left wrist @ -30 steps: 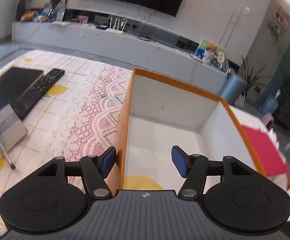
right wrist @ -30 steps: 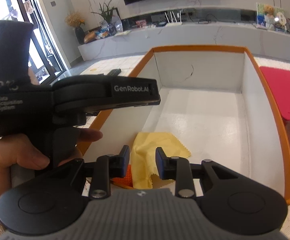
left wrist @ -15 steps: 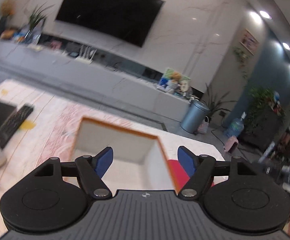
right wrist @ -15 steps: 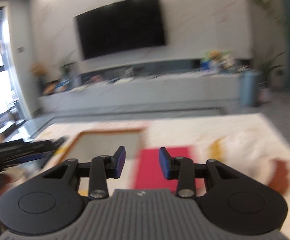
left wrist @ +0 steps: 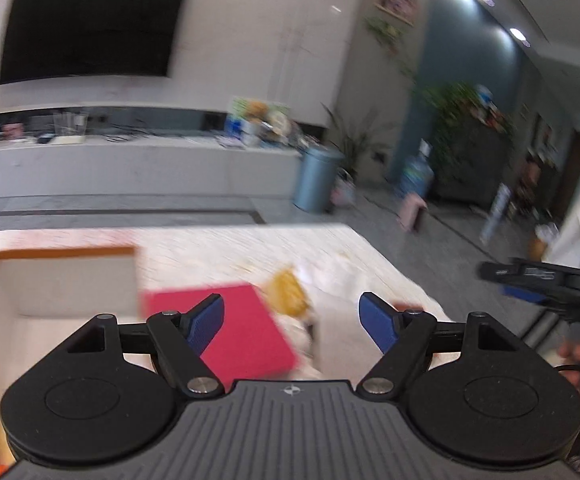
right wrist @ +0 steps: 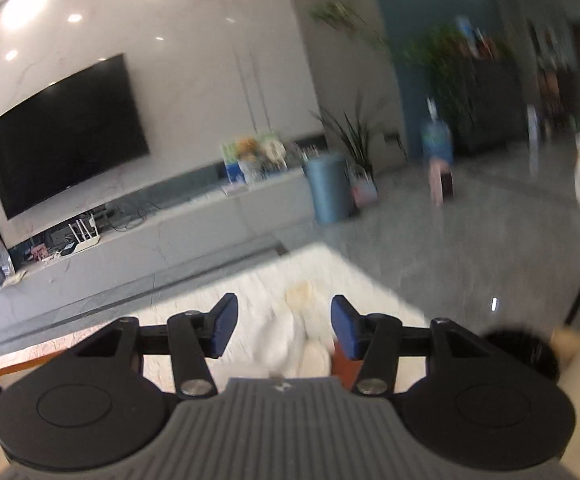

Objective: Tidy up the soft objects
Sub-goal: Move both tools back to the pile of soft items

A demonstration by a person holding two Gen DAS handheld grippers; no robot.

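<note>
Both views are motion-blurred. My left gripper (left wrist: 292,322) is open and empty, held above the table. The orange-rimmed white box (left wrist: 66,276) lies at the left, a red flat piece (left wrist: 246,328) beside it. A blurred pile of white soft things with a yellow-brown one (left wrist: 288,296) lies beyond the fingers. My right gripper (right wrist: 284,326) is open and empty above the white soft pile (right wrist: 286,336); it also shows at the right edge of the left wrist view (left wrist: 530,292). The yellow cloth is out of view.
The table's right edge (left wrist: 390,256) drops to a grey floor. A blue-grey bin (left wrist: 316,180), plants and a long TV console (left wrist: 130,168) stand beyond. The box corner shows at the left of the right wrist view (right wrist: 6,376).
Both grippers have lifted away from the box and swung right towards the soft pile. The right gripper has opened wider; the yellow cloth it hovered over has left view.
</note>
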